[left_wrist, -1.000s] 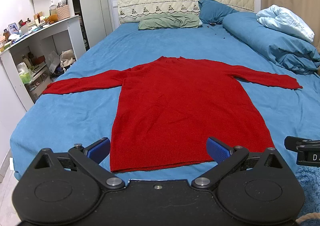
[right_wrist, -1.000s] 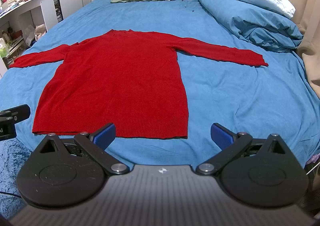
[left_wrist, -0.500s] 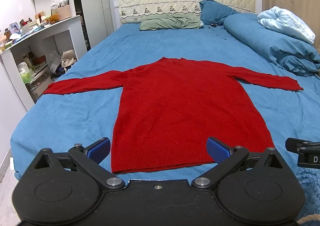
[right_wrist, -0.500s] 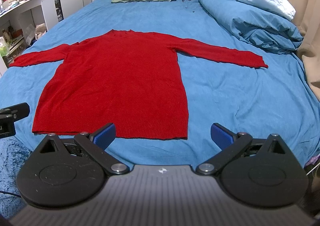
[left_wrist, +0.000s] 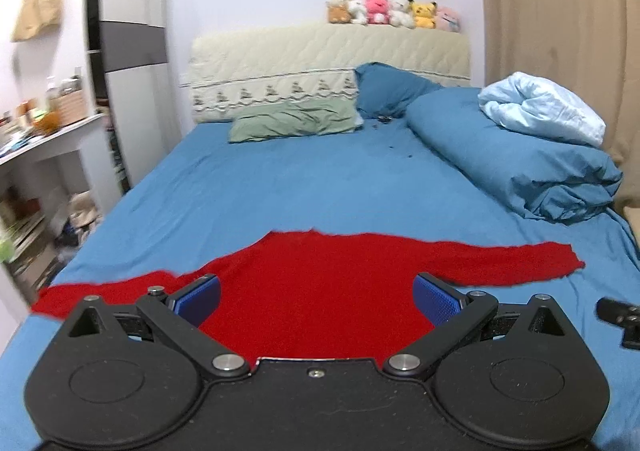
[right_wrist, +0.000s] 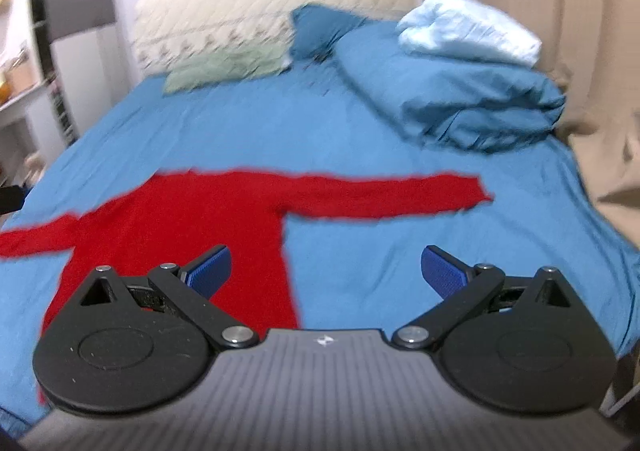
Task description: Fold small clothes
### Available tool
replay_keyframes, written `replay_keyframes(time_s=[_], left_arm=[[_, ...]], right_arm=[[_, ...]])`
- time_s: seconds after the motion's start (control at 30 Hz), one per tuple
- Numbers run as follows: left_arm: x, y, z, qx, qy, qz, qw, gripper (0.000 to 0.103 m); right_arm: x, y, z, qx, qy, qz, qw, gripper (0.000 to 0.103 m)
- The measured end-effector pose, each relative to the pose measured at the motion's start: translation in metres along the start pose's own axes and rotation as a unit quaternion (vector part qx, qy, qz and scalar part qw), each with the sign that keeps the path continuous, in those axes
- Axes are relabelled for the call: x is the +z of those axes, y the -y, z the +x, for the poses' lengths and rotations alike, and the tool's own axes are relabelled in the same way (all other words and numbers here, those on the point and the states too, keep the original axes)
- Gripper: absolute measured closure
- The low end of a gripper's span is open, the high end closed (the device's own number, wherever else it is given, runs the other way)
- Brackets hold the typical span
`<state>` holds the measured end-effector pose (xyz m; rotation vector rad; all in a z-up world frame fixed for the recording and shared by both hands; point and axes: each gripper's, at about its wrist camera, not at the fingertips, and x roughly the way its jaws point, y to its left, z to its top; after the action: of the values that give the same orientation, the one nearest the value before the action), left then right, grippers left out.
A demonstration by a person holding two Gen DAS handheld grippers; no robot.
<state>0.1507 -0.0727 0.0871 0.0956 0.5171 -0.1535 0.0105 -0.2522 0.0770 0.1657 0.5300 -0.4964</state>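
A red long-sleeved sweater (left_wrist: 320, 283) lies flat on the blue bed sheet (left_wrist: 300, 187), sleeves spread to both sides. My left gripper (left_wrist: 316, 301) is open and empty, held over the sweater's body. In the right wrist view the sweater (right_wrist: 192, 223) lies left of centre with its right sleeve (right_wrist: 400, 193) stretched out. My right gripper (right_wrist: 326, 271) is open and empty, over the sweater's right side edge and the bare sheet (right_wrist: 400, 251). The sweater's hem is hidden behind both gripper bodies.
A rolled blue duvet (left_wrist: 512, 163) with a pale blue quilt (left_wrist: 544, 111) lies along the bed's right side. A green pillow (left_wrist: 296, 123) and a blue pillow (left_wrist: 388, 91) lie at the headboard. A white desk (left_wrist: 44, 143) stands left. The right gripper's tip (left_wrist: 620, 315) shows at the right edge.
Both grippers have moved forward over the sweater and tilted up, so the hem has dropped out of sight. Both stay open. The sweater has not moved.
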Motion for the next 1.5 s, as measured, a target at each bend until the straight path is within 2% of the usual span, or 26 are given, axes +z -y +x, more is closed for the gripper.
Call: replay_keyframes(time_s=[0.07, 0.17, 0.3, 0.4, 0.53, 0.8, 0.9, 1.03, 1.1, 1.13, 1.17, 1.2, 1.23, 1.3, 1.4, 1.5], left_arm=[[0.013, 0.006, 0.032, -0.014, -0.010, -0.003, 0.9998, 0.000], [0.026, 0.020, 0.087, -0.035, -0.027, -0.009, 0.9990, 0.000], [0.031, 0.043, 0.162, -0.052, -0.067, -0.002, 0.9964, 0.000], [0.025, 0.064, 0.213, -0.057, -0.092, 0.010, 0.9941, 0.000], [0.010, 0.084, 0.271, -0.066, -0.129, 0.018, 0.9892, 0.000], [-0.030, 0.088, 0.360, -0.053, -0.191, 0.021, 0.9799, 0.000], [-0.044, 0.086, 0.382, -0.053, -0.210, 0.015, 0.9761, 0.000], [-0.051, 0.085, 0.386, -0.057, -0.192, 0.026, 0.9793, 0.000], [-0.052, 0.084, 0.385, -0.059, -0.192, 0.025, 0.9794, 0.000], [-0.053, 0.083, 0.385, -0.060, -0.190, 0.026, 0.9797, 0.000], [-0.054, 0.082, 0.383, -0.062, -0.188, 0.027, 0.9799, 0.000], [-0.055, 0.082, 0.382, -0.063, -0.185, 0.028, 0.9803, 0.000], [-0.055, 0.081, 0.381, -0.064, -0.183, 0.029, 0.9805, 0.000], [-0.053, 0.080, 0.383, -0.066, -0.182, 0.028, 0.9806, 0.000], [-0.048, 0.079, 0.384, -0.065, -0.179, 0.026, 0.9813, 0.000], [-0.039, 0.073, 0.374, -0.059, -0.165, 0.023, 0.9842, 0.000]], right_arm=[[0.014, 0.017, 0.023, -0.006, 0.019, 0.012, 1.000, 0.000], [0.026, 0.052, 0.066, 0.008, 0.041, 0.058, 0.997, 0.000], [0.022, 0.090, 0.124, -0.002, 0.044, 0.090, 0.995, 0.000], [0.011, 0.109, 0.170, -0.021, 0.037, 0.084, 0.996, 0.000], [-0.009, 0.133, 0.230, -0.040, 0.016, 0.116, 0.992, 0.000], [-0.032, 0.169, 0.338, -0.072, -0.025, 0.141, 0.987, 0.000], [-0.034, 0.182, 0.369, -0.080, -0.042, 0.162, 0.983, 0.010], [-0.034, 0.183, 0.389, -0.094, -0.020, 0.163, 0.982, 0.013], [-0.031, 0.180, 0.397, -0.100, -0.012, 0.157, 0.982, 0.028], [-0.029, 0.179, 0.400, -0.102, -0.012, 0.154, 0.983, 0.031], [-0.026, 0.178, 0.403, -0.103, -0.012, 0.152, 0.983, 0.038], [-0.024, 0.177, 0.404, -0.103, -0.010, 0.153, 0.983, 0.050], [-0.021, 0.176, 0.406, -0.104, -0.010, 0.155, 0.982, 0.056], [-0.015, 0.174, 0.409, -0.114, -0.012, 0.158, 0.981, 0.076], [-0.005, 0.172, 0.407, -0.113, -0.007, 0.168, 0.979, 0.081], [0.014, 0.163, 0.392, -0.085, 0.015, 0.171, 0.981, 0.081]])
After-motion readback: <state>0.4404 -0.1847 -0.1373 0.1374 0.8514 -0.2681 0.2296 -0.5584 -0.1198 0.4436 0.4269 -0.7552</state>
